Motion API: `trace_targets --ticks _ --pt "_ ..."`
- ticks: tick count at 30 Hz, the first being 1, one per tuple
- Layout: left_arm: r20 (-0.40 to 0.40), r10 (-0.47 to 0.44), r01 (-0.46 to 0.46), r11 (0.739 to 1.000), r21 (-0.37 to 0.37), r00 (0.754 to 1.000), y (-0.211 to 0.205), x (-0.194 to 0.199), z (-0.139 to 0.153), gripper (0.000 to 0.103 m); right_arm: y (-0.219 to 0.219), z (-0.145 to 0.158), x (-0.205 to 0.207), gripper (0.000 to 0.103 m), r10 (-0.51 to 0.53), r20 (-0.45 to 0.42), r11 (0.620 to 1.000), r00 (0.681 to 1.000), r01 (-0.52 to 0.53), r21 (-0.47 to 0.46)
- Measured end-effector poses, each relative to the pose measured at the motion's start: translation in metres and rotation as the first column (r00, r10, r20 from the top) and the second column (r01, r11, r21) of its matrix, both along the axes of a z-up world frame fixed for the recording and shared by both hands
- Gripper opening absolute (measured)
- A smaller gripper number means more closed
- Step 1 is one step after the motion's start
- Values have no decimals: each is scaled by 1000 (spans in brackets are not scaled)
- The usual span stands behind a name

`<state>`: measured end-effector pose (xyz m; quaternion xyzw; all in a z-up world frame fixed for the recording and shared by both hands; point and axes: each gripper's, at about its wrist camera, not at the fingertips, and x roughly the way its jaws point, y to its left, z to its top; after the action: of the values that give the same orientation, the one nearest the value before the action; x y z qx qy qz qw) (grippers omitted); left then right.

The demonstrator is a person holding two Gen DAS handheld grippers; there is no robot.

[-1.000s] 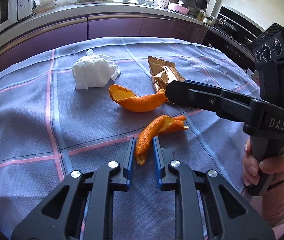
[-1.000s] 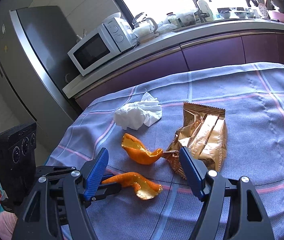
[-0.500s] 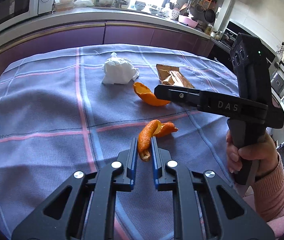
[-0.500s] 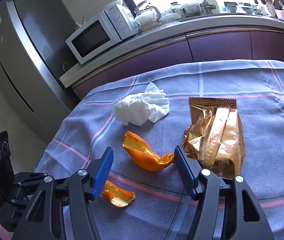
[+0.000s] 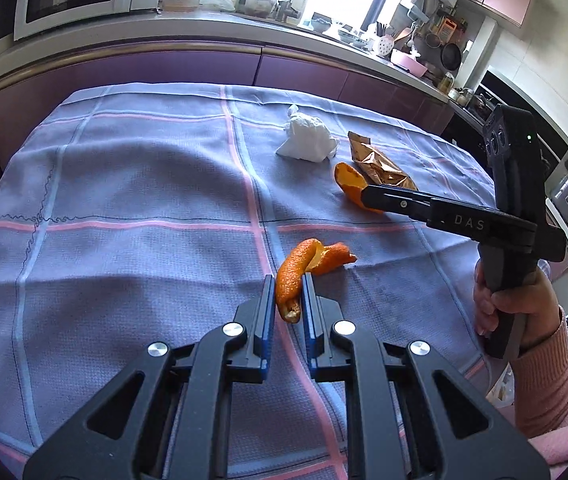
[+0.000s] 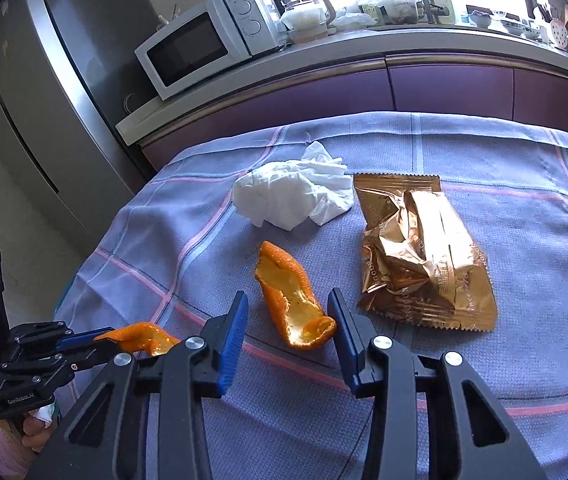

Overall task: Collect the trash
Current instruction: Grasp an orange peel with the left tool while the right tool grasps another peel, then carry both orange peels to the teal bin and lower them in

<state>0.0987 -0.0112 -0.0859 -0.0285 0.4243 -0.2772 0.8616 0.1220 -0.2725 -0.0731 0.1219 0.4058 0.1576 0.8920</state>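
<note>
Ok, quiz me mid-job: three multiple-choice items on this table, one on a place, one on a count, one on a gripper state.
1. Where does the gold wrapper lie relative to the crumpled tissue, in the right wrist view?
A. to its right
B. under it
C. to its left

2. How many orange peel pieces show?
A. one
B. two
C. four

3. What is the left hand-held gripper doing?
A. open over the tissue
B. shut on the wrapper
C. shut on the curled orange peel

Answers: 1 A, the wrapper sits right of the tissue on the checked cloth. 2 B, the curled peel plus the cupped orange peel between the open fingers of the right hand-held gripper. 3 C, its blue pads press the peel's sides.
</note>
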Motion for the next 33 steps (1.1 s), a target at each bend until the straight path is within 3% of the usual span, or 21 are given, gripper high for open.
trace_targets --ticks 3,10,19,33 --pt "-3 5 -5 1000 -1 1000 4 -1 -2 13 0 -1 1 23 0 -7 1000 1000 0 1" --pt "5 24 -24 1000 -13 1000 10 -4 -1 13 3 3 -4 15 -8 17 1000 1000 8 0" --pt "46 79 -77 997 -28 996 33 -18 12 13 13 8 -21 13 11 46 993 999 -17 115" --pt "82 176 -173 984 -37 981 78 -36 28 13 67 22 -35 13 136 78 976 988 -147 160"
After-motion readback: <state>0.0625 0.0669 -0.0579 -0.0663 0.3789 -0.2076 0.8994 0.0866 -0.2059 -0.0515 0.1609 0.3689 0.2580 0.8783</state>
